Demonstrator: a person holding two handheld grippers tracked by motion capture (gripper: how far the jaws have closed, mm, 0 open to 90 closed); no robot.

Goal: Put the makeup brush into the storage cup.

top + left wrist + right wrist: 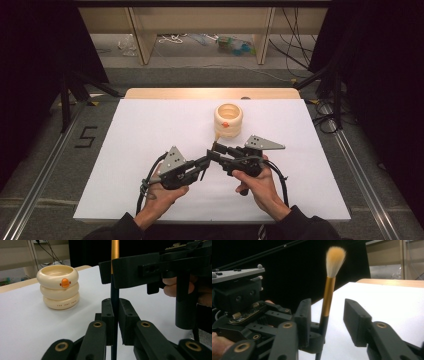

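Makeup brush (pixel 327 302) upright above the near middle of the bench (pixel 150 125), dark handle clenched in left claw (pixel 114 312). Right claw (pixel 325 315) released around the gold ferrule. Probably light, stiff-handled, bristles soft: best gripped at ferrule.

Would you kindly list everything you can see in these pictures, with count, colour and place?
makeup brush: one, black handle, gold ferrule, orange-tipped bristles; upright between the two grippers, clamped at the handle.
ringed holder: one, cream with an orange duck bill; upright on the sheet beyond the grippers, open top.
white sheet: one, white; covers the table.
table: one, light wood; its far edge shows past the sheet.
left gripper: one, black with grey plate; jaws shut on the brush handle.
right gripper: one, black with grey plate; jaws either side of the brush, a gap at one pad.
hands: two, in dark sleeves; near edge.
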